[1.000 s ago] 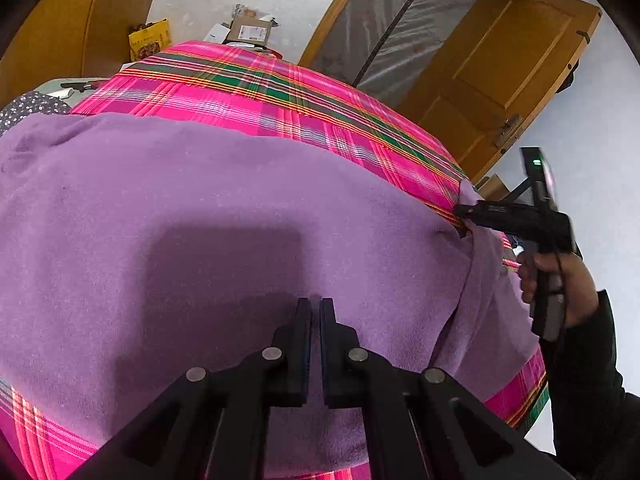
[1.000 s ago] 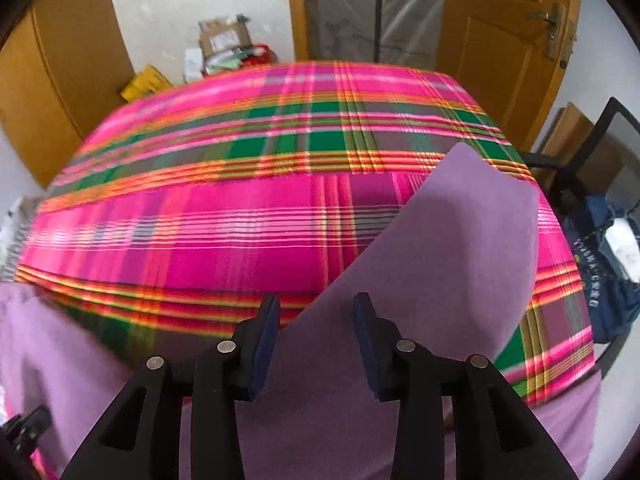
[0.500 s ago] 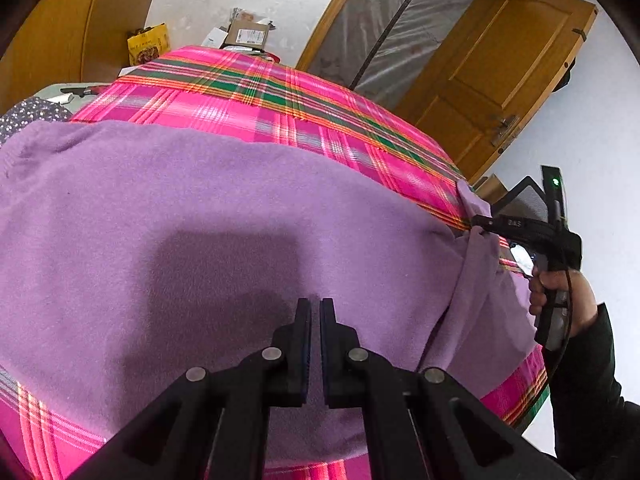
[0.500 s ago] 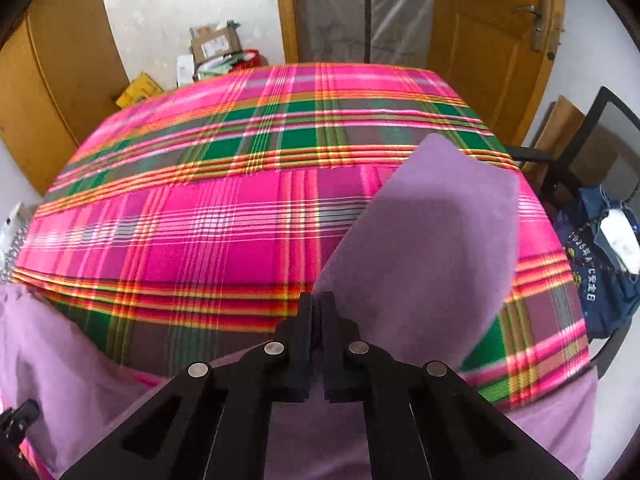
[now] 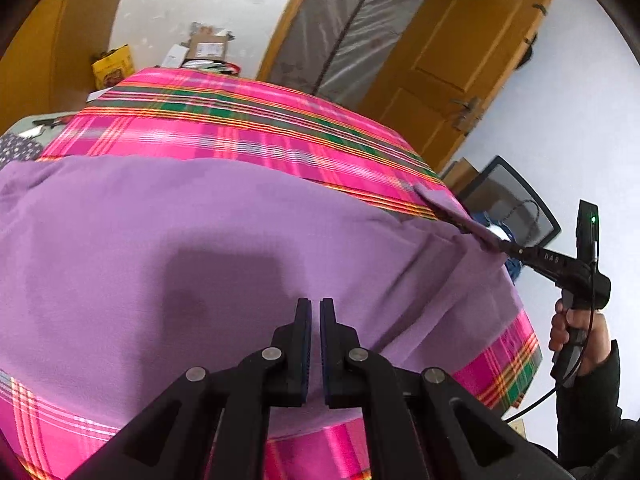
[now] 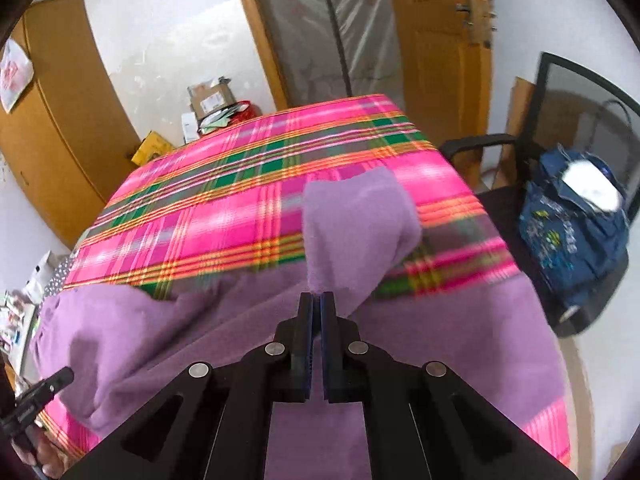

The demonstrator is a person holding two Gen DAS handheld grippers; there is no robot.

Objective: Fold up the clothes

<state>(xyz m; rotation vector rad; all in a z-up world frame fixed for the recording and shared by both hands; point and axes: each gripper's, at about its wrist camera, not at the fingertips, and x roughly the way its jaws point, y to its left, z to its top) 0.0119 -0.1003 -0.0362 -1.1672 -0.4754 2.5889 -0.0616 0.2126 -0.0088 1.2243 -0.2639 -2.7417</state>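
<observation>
A purple garment (image 5: pixel 192 248) lies spread over a table with a pink plaid cloth (image 5: pixel 240 128). My left gripper (image 5: pixel 315 305) hovers shut over the garment's near middle, and I see nothing pinched between its pads. My right gripper (image 6: pixel 317 297) is shut on the garment's sleeve (image 6: pixel 356 216), which rises off the plaid cloth in a curled flap. In the left wrist view the right gripper (image 5: pixel 502 247) shows at the table's right edge, pulling that sleeve (image 5: pixel 448 204) taut, with a hand (image 5: pixel 576 332) on its handle. The left gripper's tip (image 6: pixel 56 380) appears at the lower left of the right wrist view.
A black chair (image 6: pixel 480 144) with a blue bag (image 6: pixel 572 220) stands right of the table. Beyond the far edge are a wooden door (image 6: pixel 440 40), a plastic-covered doorway (image 6: pixel 340 28), boxes on the floor (image 6: pixel 212 100) and a wooden cupboard (image 6: pixel 60 120).
The right gripper went from open around the sleeve to shut on it, then lifted it and drew it back toward the near edge. The left gripper stayed shut and rose a little.
</observation>
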